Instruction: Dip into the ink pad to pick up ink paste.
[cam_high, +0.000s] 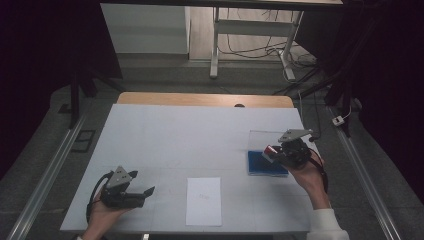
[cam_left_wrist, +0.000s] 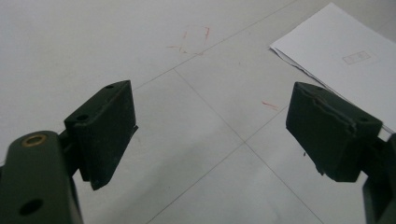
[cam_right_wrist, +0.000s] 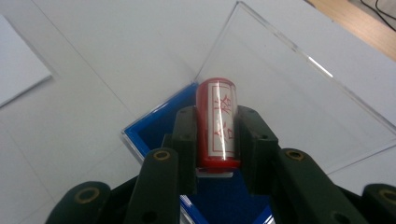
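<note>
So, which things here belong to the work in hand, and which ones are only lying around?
Part of the work:
- red stamp, clamped in the right gripper
- blue ink pad under it
- clear lid, open behind the pad
- white paper sheet

Just around:
- left gripper, open and holding nothing
- cables on the floor beyond the table

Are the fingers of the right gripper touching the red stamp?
Touching. In the right gripper view, the right gripper has its two black fingers pressed against both sides of the red stamp, held above the blue ink pad.

White paper sheet (cam_high: 203, 201) on table (cam_high: 165, 135)
</note>
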